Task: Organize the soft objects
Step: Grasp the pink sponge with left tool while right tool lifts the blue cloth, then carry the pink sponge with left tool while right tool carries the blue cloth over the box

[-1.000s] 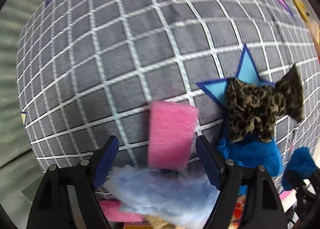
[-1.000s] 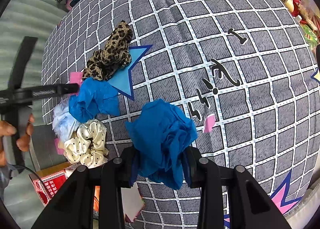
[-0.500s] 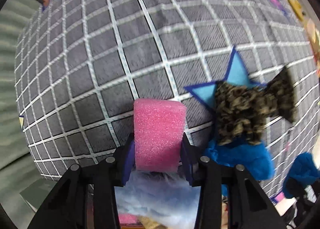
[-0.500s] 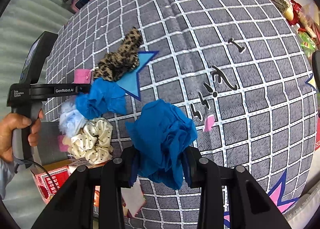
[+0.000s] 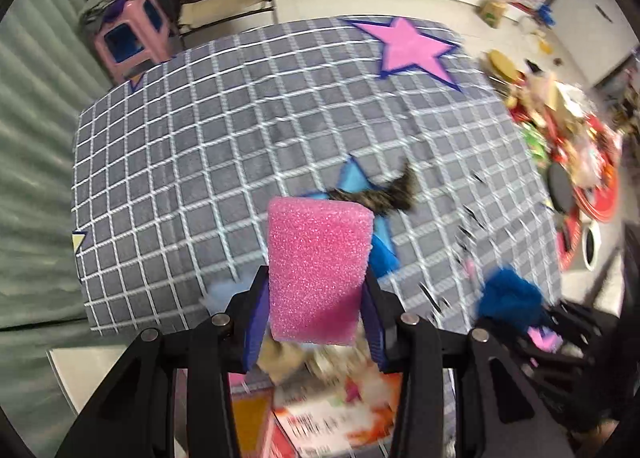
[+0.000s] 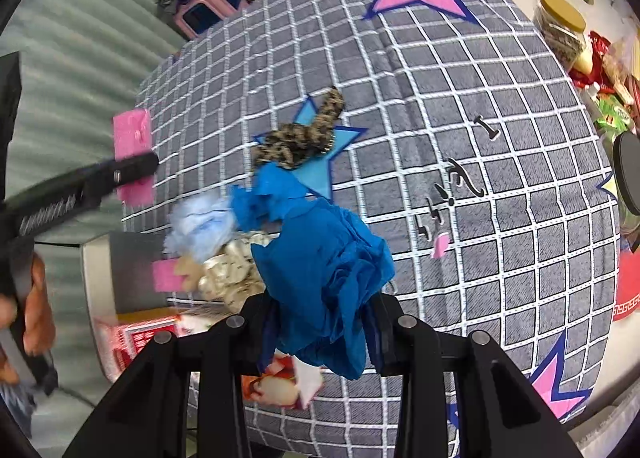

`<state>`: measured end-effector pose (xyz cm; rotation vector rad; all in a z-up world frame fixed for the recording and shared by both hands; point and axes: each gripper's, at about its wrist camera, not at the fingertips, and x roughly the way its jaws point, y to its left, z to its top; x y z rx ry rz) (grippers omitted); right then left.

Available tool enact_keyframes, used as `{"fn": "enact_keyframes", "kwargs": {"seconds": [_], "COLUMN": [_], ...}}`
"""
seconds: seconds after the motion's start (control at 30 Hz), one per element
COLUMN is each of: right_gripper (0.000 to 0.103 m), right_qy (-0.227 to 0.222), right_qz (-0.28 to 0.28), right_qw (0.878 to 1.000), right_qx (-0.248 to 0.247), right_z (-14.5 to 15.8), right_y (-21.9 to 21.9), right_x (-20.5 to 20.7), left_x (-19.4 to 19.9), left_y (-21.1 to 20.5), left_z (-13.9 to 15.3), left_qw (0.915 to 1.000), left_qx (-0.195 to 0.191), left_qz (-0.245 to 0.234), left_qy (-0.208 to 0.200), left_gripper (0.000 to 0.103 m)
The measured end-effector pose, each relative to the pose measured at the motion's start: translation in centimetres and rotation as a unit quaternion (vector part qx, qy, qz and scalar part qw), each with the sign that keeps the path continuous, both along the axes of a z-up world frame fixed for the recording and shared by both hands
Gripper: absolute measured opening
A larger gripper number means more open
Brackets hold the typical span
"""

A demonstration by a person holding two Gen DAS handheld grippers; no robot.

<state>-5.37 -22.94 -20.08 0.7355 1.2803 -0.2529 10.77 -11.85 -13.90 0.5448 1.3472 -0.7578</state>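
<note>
Left gripper point(image 5: 316, 322) clamps pink sponge point(image 5: 318, 270); right gripper point(image 6: 324, 332) clamps blue cloth point(image 6: 320, 278) above grid blanket point(image 6: 460, 118).

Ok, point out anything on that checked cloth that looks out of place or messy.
The soft things sit in an untidy heap at the cloth's near left edge: a leopard scrunchie, blue fabric, pale blue fluff and a cream scrunchie, overlapping. A small pink scrap lies alone, apart from them.
</note>
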Motion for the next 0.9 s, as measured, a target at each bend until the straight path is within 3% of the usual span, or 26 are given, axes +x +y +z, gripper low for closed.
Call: {"fn": "enact_keyframes", "kwargs": {"seconds": [0.17,0.53,0.9], "right_gripper": [0.036,0.036,0.036], "right_qy": [-0.002,0.011,0.013], "right_qz": [-0.004,-0.018,-0.034], "right_qw": [1.0,1.0,0.999], "right_qx": [-0.002,-0.019,-0.031], "right_z": [1.2,3.5,6.1], "right_y": [2.2,9.2,16.2], "right_x": [-0.5,-2.8,-5.2], "left_x": [-4.2,-10.6,-13.3], "left_y": [1.6,8.5,16.3], "left_z": [1.7,5.1,7.3], "left_qw": [0.9978,0.9894,0.9847], "left_qx": [-0.003,-0.039,-0.057], "left_qz": [-0.063,-0.136,-0.159], "left_qy": [-0.022,-0.031,-0.041], "left_gripper": [0.045,0.045,0.045]}}
